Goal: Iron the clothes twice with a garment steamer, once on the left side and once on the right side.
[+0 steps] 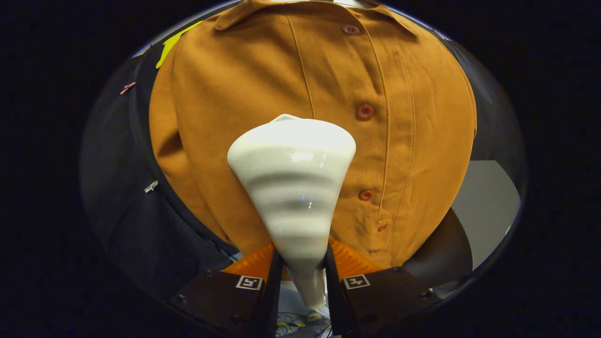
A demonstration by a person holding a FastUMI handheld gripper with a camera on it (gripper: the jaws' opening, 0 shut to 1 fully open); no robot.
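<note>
Your gripper (303,270) is clamped on the narrow lower neck of the white garment steamer (293,188). Both fingers (272,277) press against its sides, one at 9 o'clock of the neck and one at 3 o'clock, closed to the width of that neck. The tip of the steamer's handle passes down between the fingers toward 6 o'clock.

From the grip point the steamer widens into a cone toward 12 o'clock. Its broad head sits directly ahead of the fingers and lies against, or just in front of, the shirt; you cannot tell from this view whether the head touches the cloth.

The task garment is a brown-orange shirt (263,89) hanging upright beyond the steamer. Its collar (244,11) is at 12 o'clock. The button placket (375,117) runs down at about 1 o'clock of the steamer head, with one button (365,111) just beside the head's upper right edge and another button (365,195) at 3 o'clock of the cone's middle. The steamer head covers the shirt panel at 9 o'clock of the placket.

A dark cloth wall (117,188) stands behind the shirt at 9 o'clock, with a small clip (151,187) pinned on it. A pale grey surface (486,206) shows at 3 o'clock of the shirt hem.
</note>
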